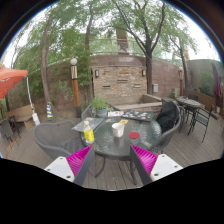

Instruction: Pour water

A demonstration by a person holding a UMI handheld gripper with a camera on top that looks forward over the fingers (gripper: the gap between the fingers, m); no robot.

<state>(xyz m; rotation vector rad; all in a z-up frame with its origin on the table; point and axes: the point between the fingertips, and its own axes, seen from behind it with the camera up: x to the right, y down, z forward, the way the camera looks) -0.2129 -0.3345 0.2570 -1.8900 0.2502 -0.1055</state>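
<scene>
A round glass patio table (122,136) stands some way beyond my fingers. On it, toward its left side, is a yellow bottle (88,131). A pale cup (118,128) stands near the table's middle, and a small red dish (134,134) lies to the right of the cup. My gripper (112,160) is open, its magenta pads (79,157) spread wide with nothing between them. It is well short of the table and touches nothing.
Grey mesh chairs (57,139) surround the table on a wooden deck (195,145). More chairs (196,112) stand on the right, with a second table. A stone wall with a fireplace (120,76) and trees lie behind. A red canopy (10,78) is at the left.
</scene>
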